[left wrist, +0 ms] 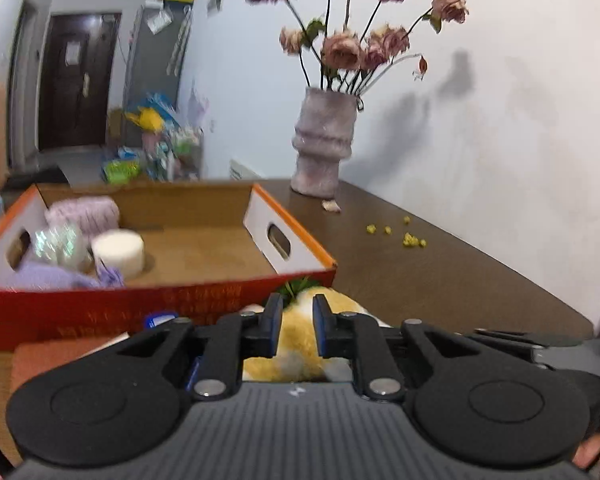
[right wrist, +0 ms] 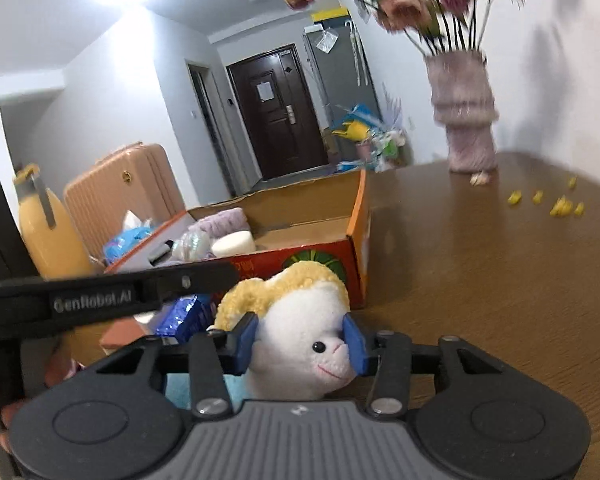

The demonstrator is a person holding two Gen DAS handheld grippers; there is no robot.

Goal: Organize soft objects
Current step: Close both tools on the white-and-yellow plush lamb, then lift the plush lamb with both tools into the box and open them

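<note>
A plush toy (right wrist: 300, 344) with a white face and fuzzy yellow back lies on the brown table in front of a red and orange cardboard box (right wrist: 358, 240). My right gripper (right wrist: 302, 342) has its blue pads pressed on both sides of the toy's head. In the left wrist view, my left gripper (left wrist: 298, 312) is shut on the toy's yellow fur (left wrist: 296, 334), just short of the box's front wall (left wrist: 100, 304). The box holds a lilac towel (left wrist: 86, 210), a white round pad (left wrist: 118, 252) and a purple cloth (left wrist: 52, 278). The left gripper's black body (right wrist: 100, 300) crosses the right wrist view.
A pink vase of dried roses (left wrist: 324, 140) stands at the table's back by the wall, with yellow crumbs (left wrist: 412, 240) near it. A shiny blue packet (right wrist: 188, 316) lies left of the toy. A juice bottle (right wrist: 48, 232) and a tan suitcase (right wrist: 120, 196) stand beyond the box.
</note>
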